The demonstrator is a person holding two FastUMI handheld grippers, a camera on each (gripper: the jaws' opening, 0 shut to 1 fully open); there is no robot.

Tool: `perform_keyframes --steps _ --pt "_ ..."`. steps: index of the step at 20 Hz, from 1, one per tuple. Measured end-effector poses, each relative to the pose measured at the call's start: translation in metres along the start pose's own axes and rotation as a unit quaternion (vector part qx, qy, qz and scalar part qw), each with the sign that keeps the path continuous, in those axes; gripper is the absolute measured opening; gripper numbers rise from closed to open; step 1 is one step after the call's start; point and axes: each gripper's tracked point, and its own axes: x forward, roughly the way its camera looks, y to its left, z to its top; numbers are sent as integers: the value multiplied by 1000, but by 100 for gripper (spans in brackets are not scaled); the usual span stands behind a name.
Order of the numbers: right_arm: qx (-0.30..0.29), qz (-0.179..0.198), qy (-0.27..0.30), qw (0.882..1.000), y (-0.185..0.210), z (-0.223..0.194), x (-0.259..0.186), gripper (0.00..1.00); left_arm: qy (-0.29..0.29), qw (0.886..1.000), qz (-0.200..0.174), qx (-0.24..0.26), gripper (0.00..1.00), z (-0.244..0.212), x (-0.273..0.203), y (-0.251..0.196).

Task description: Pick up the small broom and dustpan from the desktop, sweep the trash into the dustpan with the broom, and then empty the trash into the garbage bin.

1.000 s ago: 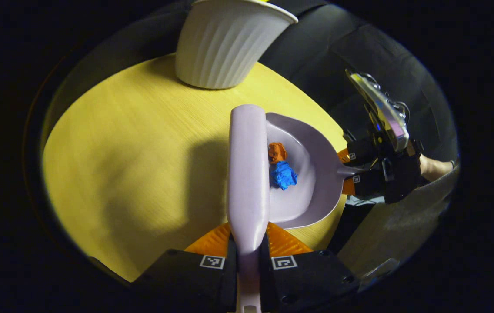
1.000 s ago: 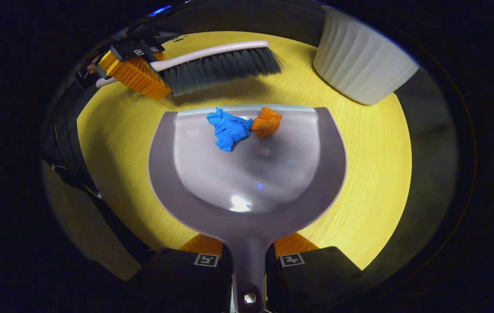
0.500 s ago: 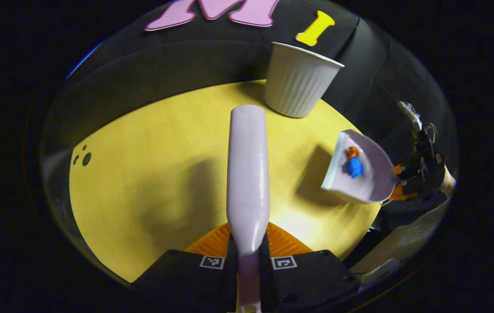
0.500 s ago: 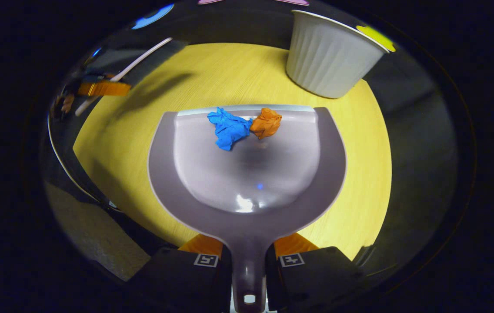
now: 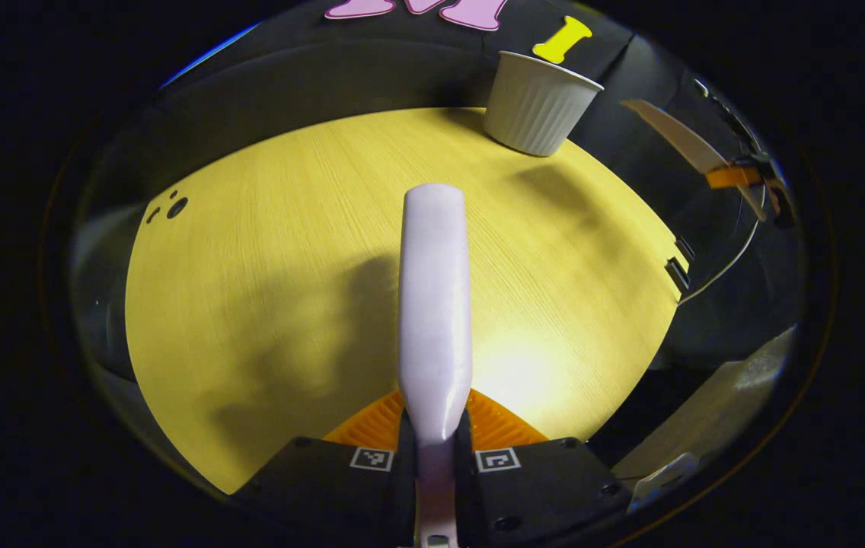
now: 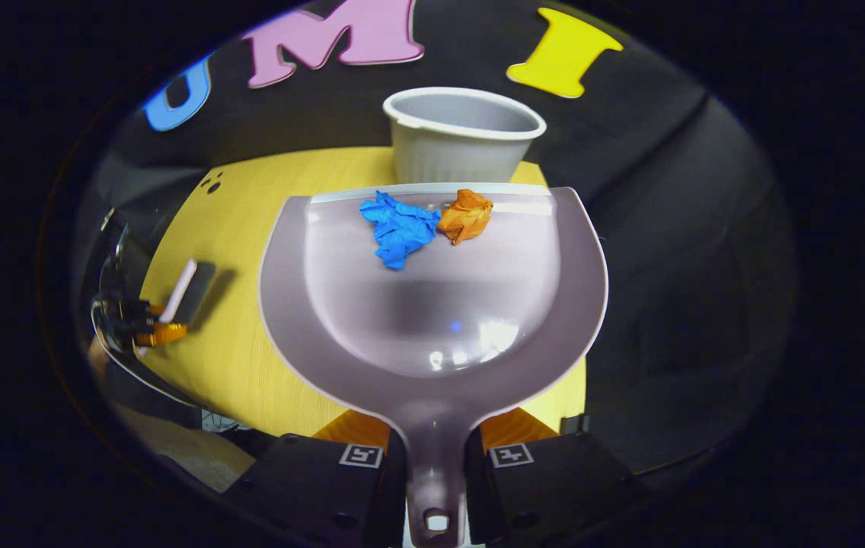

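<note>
R gripper (image 6: 436, 445) clamped on dustpan (image 6: 432, 304) handle; smooth grey scoop holds crumpled blue wad (image 6: 399, 228) + orange wad (image 6: 466, 215) near lip. L gripper (image 5: 436, 441) clamped on broom (image 5: 435, 304), pale glossy back up. Yellow wood-grain desktop (image 5: 288, 251); ribbed white bin (image 6: 463, 137) at far edge.

A staged recording booth rather than a lived-in room: black cloth walls (image 6: 668, 175) close in a pale yellow wood-grain tabletop (image 5: 288, 251), which carries a white ribbed plastic bin (image 6: 463, 137) and is lit from above against darkness.
</note>
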Motion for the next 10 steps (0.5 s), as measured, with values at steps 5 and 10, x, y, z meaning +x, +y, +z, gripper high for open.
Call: perform_keyframes --steps 5,10 --pt "32 -56 -33 997 12 -3 17 36 -5 1000 2 -3 25 -5 1 9" --pt "-20 -128 -22 991 2 -6 8 36 -5 1000 3 -20 24 -12 3 18"
